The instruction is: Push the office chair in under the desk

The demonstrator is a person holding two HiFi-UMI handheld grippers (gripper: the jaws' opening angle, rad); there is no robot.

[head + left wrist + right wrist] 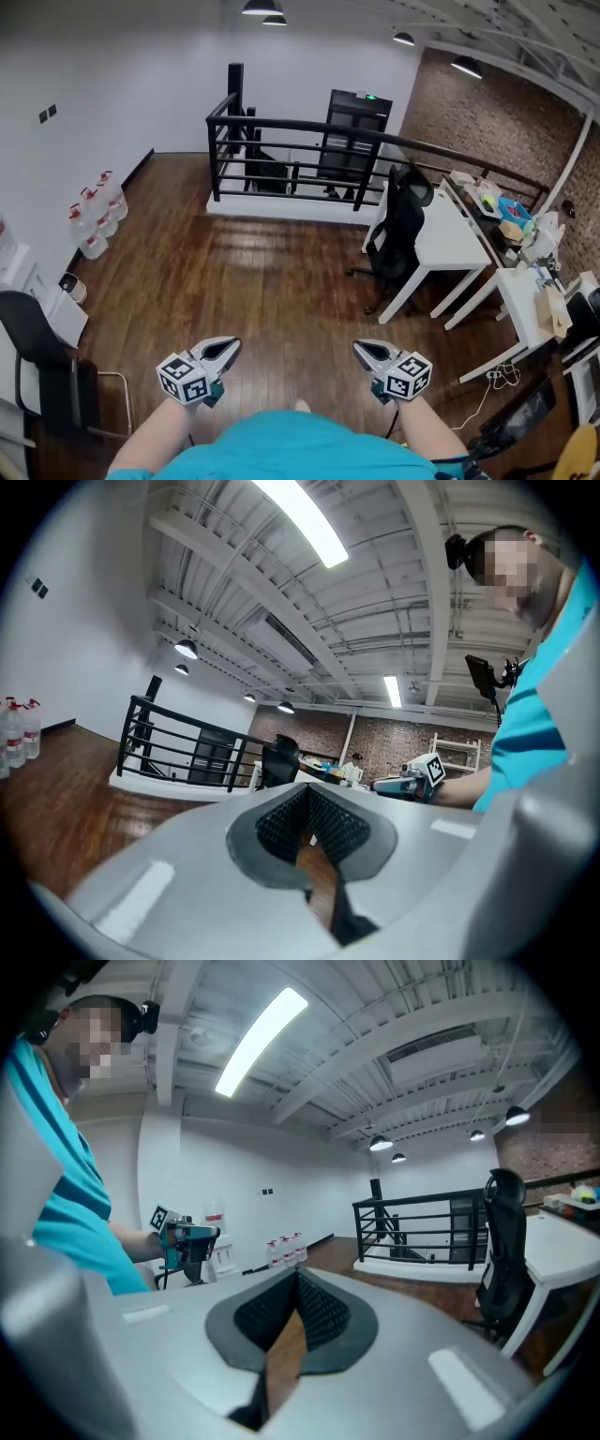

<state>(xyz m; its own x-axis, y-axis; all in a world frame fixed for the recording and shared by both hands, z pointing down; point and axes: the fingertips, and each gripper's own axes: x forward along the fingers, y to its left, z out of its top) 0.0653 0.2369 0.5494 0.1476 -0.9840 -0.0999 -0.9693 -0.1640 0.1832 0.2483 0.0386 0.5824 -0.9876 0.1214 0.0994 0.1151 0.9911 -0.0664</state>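
Note:
The black office chair [398, 225] stands at the left end of the white desk [452, 246], far ahead and to the right, with its back against the desk's edge. My left gripper [228, 349] and right gripper [361, 349] are held low in front of my body, well short of the chair. Both are shut with nothing between the jaws. The left gripper view looks past its closed tips [307, 794] at the distant chair [279, 761]. In the right gripper view the chair [502, 1241] stands at the right beside the desk [562, 1252], beyond the closed tips [298, 1279].
A black railing [300, 155] fences a stairwell at the back. Water bottles [98, 211] line the left wall. Another black chair [37, 366] stands near left. A second cluttered desk [539, 314] and floor cables [497, 377] are at the right. Wooden floor lies between me and the chair.

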